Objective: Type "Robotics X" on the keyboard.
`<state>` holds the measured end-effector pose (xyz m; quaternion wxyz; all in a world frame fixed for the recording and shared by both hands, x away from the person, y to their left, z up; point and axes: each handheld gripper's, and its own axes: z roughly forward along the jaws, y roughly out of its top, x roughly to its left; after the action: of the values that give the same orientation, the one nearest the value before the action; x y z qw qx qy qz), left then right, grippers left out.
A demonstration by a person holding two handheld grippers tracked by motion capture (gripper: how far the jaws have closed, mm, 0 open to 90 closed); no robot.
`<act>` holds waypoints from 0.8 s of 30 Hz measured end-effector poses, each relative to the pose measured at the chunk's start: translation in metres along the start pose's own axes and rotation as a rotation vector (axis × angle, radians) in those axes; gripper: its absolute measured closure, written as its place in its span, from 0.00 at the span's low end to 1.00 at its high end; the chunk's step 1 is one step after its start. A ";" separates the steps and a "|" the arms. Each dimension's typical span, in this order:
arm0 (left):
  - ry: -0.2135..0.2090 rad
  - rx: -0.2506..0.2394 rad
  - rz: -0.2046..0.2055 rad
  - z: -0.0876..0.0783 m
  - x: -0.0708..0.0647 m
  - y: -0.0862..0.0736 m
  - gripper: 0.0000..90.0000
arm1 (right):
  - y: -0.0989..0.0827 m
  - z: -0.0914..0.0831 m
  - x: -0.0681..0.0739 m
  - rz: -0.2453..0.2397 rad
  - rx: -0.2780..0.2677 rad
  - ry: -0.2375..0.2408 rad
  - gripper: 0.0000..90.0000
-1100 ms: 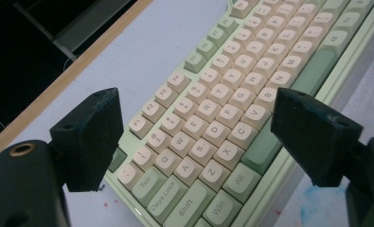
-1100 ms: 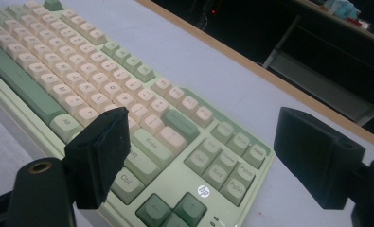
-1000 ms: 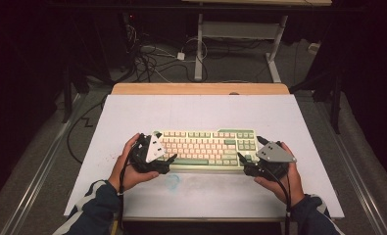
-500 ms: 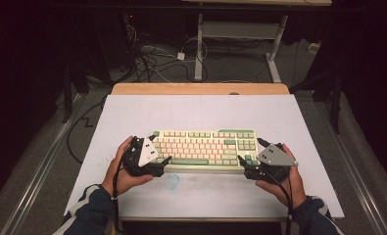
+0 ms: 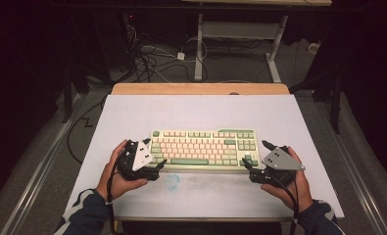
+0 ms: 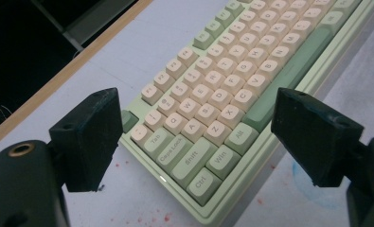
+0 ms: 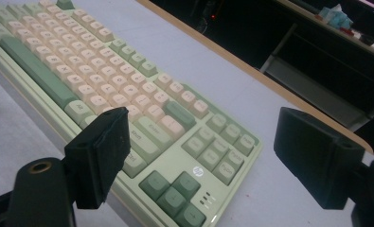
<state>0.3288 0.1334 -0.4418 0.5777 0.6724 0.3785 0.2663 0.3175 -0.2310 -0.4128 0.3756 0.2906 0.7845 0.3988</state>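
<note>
The keyboard (image 5: 203,148), a pale green unit with cream and green keycaps, lies flat on the white worktop (image 5: 201,112), near the middle and slightly toward the near edge. Its long axis runs left to right.

Left claw (image 5: 157,161): positioned at the near-left corner of the keyboard, held in the person's left hand (image 5: 113,171). The grey three-cornered plate on top faces upward. In the left gripper view the jaws stand wide apart, with the keyboard's left end between them: the Ctrl, Win, Shift and Caps Lock keys lie in the gap. Neither jaw touches the keyboard case in that view. The claw holds nothing.

Right claw (image 5: 247,164): positioned at the near-right corner of the keyboard, held in the person's right hand (image 5: 291,183). In the right gripper view the jaws are likewise spread wide. The left jaw in that view sits over the near edge of the keyboard beside the arrow keys (image 7: 173,191); the right jaw sits beyond the keyboard's right end, above bare worktop. Whether the left jaw contacts the case cannot be told. The claw holds nothing.

Surface marks: a faint blue ring stain (image 5: 172,181) lies on the worktop just near of the keyboard, between the two claws. Small red specks (image 6: 142,218) show on the worktop beside the keyboard's left end.

Surroundings: a wooden strip (image 5: 201,88) borders the far edge of the worktop. Cables (image 5: 152,61) lie on the floor beyond it.
</note>
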 end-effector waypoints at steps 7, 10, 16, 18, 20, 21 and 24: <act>0.013 0.003 -0.012 -0.007 0.005 -0.005 0.18 | -0.007 -0.008 -0.005 0.007 0.004 -0.015 0.22; 0.014 0.004 -0.011 -0.011 0.007 -0.007 0.18 | -0.009 -0.012 -0.007 0.011 0.001 -0.020 0.22; 0.021 0.008 -0.011 -0.019 0.012 -0.011 0.18 | -0.016 -0.018 -0.011 0.019 0.006 -0.032 0.22; 0.022 0.008 -0.010 -0.022 0.014 -0.013 0.18 | -0.018 -0.020 -0.013 0.026 0.006 -0.037 0.22; 0.023 0.005 -0.010 -0.025 0.017 -0.014 0.18 | -0.021 -0.022 -0.014 0.027 0.010 -0.043 0.22; 0.022 0.005 -0.012 -0.027 0.018 -0.015 0.18 | -0.023 -0.023 -0.015 0.032 0.012 -0.045 0.22; 0.028 0.006 -0.019 -0.030 0.021 -0.017 0.18 | -0.028 -0.025 -0.019 0.043 0.019 -0.050 0.22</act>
<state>0.3133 0.1688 -0.4539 0.5728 0.6667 0.3937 0.2690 0.3029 -0.2698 -0.4203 0.3837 0.3210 0.7722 0.3918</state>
